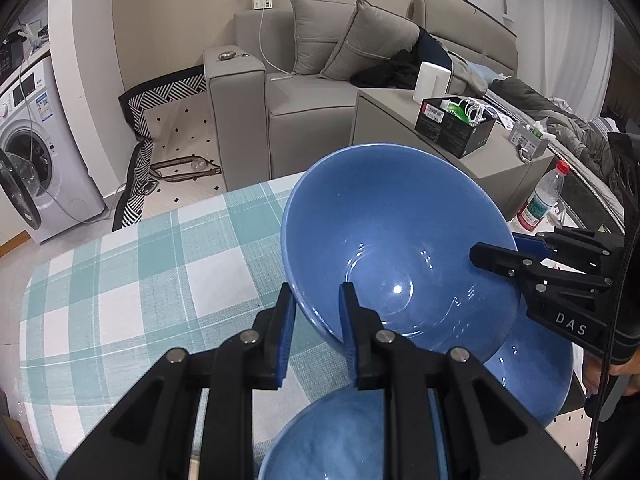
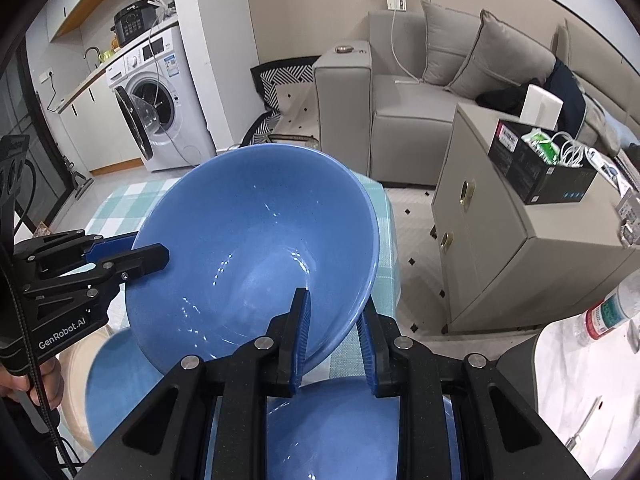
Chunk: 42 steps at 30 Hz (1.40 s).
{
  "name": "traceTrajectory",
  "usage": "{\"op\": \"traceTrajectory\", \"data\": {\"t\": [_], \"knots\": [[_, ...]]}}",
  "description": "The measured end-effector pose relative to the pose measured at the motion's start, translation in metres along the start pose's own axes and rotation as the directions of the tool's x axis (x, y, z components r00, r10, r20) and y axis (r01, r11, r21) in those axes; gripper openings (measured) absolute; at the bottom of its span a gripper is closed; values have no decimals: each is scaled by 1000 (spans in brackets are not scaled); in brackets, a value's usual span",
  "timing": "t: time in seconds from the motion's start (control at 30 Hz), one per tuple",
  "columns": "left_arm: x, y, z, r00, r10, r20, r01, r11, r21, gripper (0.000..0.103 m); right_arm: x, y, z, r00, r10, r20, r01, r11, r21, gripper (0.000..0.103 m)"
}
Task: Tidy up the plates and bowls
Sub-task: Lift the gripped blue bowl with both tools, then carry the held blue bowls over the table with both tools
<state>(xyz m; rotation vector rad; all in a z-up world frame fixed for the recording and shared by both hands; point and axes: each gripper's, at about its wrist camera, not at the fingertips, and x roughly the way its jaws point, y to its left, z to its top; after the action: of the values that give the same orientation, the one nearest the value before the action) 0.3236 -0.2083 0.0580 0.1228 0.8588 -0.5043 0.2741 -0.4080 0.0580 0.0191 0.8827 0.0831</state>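
Observation:
A large blue bowl (image 1: 392, 232) (image 2: 256, 232) hangs tilted above the teal checked tablecloth (image 1: 120, 280), held from two sides. My left gripper (image 1: 316, 300) (image 2: 138, 250) is shut on its rim, one finger inside the bowl and one outside. My right gripper (image 2: 334, 312) (image 1: 502, 248) is shut on the opposite rim in the same way. Below the held bowl, a second blue bowl (image 1: 332, 440) (image 2: 332, 432) sits under the grippers. A third blue bowl (image 1: 532, 376) (image 2: 116, 380) lies beside it.
A beige plate (image 2: 74, 360) rims the third bowl. A water bottle (image 1: 540, 200) stands on a white surface (image 2: 580, 380) to the right. A grey cabinet (image 2: 500, 240) bearing a black box (image 2: 540, 164), a grey sofa (image 1: 312, 96) and a washing machine (image 2: 160, 100) lie beyond the table.

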Motion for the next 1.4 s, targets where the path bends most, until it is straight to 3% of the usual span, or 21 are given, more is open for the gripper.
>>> {"op": "traceTrajectory", "data": {"t": [0.8,1.4], "knots": [[-72,-20,-11,995,24,101,-26,1000,17,20,-81,11,-11,992,21,126,-21,1000,0,23],[-132,-35,-38,985,62,161,-66,998,17,20,-138,31,-36,980,49,193,-43,998,-35,23]]}}
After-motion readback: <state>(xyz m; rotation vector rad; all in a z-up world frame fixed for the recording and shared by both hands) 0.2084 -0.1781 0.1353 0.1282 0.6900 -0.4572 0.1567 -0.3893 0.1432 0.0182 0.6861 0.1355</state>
